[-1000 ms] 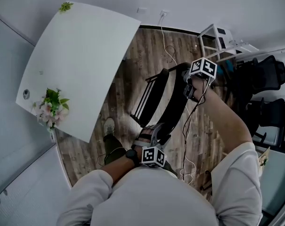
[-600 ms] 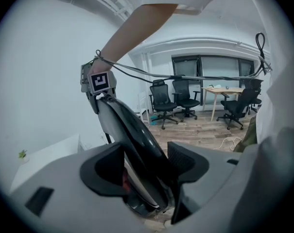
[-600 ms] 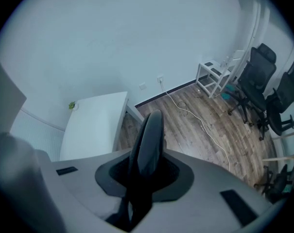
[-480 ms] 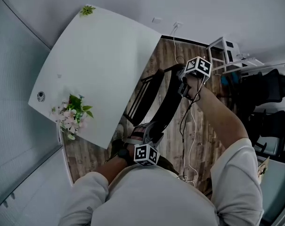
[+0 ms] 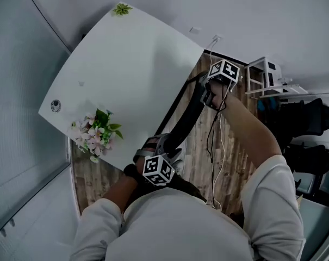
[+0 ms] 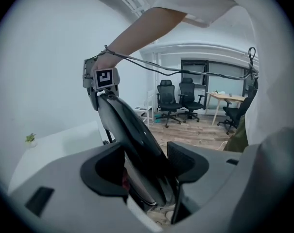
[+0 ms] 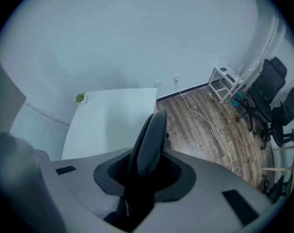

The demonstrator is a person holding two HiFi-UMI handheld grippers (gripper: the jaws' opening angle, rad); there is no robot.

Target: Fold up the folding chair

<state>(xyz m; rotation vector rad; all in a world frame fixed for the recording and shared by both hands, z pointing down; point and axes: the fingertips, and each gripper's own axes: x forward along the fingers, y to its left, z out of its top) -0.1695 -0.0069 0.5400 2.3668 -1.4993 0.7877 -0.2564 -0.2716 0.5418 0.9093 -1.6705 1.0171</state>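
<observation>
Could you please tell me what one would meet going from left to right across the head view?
The flowers → left hand-held gripper → right hand-held gripper, its jaws just opened a little further with the folding chair between them → white stand → office chairs.

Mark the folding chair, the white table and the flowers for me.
folding chair [image 5: 187, 115], head view, middle of the black folded frame
white table [image 5: 137, 58], head view, bare middle of its top
flowers [image 5: 93, 137], head view, the blooms of the bunch
</observation>
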